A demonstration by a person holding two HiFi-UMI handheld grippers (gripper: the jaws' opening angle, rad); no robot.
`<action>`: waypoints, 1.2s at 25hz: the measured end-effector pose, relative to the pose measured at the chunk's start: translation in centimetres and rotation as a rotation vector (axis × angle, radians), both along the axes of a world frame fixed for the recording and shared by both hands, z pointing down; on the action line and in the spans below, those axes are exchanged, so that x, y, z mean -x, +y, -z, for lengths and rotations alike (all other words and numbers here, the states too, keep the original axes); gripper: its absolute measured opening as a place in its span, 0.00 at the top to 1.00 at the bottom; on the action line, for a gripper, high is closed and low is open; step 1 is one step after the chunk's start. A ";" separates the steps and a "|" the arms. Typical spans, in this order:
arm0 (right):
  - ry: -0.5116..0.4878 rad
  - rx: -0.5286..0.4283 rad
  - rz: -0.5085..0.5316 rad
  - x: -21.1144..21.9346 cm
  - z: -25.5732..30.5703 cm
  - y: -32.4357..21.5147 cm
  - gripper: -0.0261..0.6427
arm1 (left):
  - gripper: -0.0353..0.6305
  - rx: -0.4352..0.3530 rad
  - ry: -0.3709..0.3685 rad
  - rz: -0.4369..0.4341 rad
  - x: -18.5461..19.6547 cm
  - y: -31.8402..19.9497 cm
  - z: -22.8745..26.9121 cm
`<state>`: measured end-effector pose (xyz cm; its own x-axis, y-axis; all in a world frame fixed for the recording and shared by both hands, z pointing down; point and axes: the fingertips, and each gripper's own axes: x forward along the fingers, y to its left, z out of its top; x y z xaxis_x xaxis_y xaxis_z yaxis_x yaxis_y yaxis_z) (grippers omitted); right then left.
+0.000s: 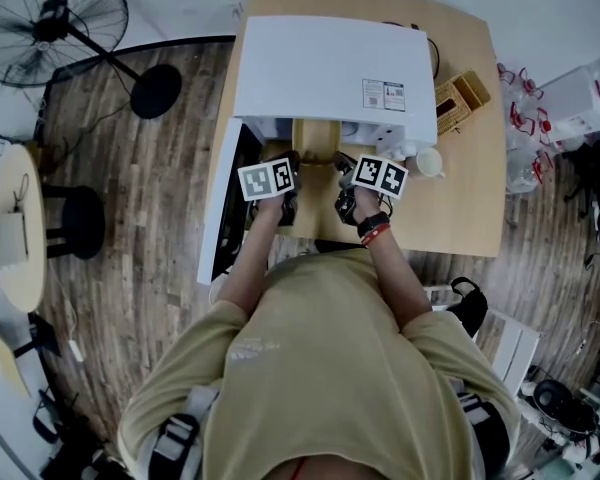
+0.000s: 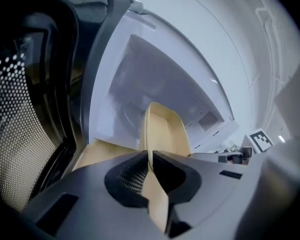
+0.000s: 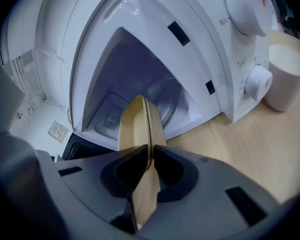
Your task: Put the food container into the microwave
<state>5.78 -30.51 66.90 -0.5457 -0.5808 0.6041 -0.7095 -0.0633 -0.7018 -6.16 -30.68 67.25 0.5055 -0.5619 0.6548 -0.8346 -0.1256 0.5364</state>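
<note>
Both forearms stretched forward side by side over the counter's [image 1: 467,203] near edge, left gripper [image 2: 150,160] and right gripper [image 3: 151,156] each clamped on opposite rims of one beige food container [image 2: 166,129], held at the mouth of one open white microwave [image 1: 330,63], one white cup [image 3: 288,76] just beside its right.

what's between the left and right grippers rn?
The food container, spanning the gap at the microwave mouth in the head view. The left gripper and right gripper are each shut on a side wall, per their own views.
</note>
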 end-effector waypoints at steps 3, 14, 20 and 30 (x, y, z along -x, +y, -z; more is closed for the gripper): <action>0.002 -0.021 -0.003 -0.1 0.1 -0.6 0.87 | 0.88 -0.013 -0.005 0.012 -0.1 -0.6 -0.1; 0.053 -0.132 0.000 -0.4 0.9 -3.4 0.87 | 0.88 -0.073 0.008 0.047 -0.4 -3.1 0.0; 0.069 -0.158 0.008 -0.4 0.9 -4.4 0.87 | 0.88 -0.088 0.016 0.066 -0.4 -4.2 0.1; 0.103 -0.225 0.024 -0.3 1.0 -6.2 0.87 | 0.88 -0.144 0.023 0.089 -0.4 -5.9 0.1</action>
<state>6.03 -36.67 65.85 -0.5029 -0.6949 0.5139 -0.7775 0.1039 -0.6203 -5.79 -36.58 67.17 0.4634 -0.6924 0.5531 -0.8335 -0.1287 0.5373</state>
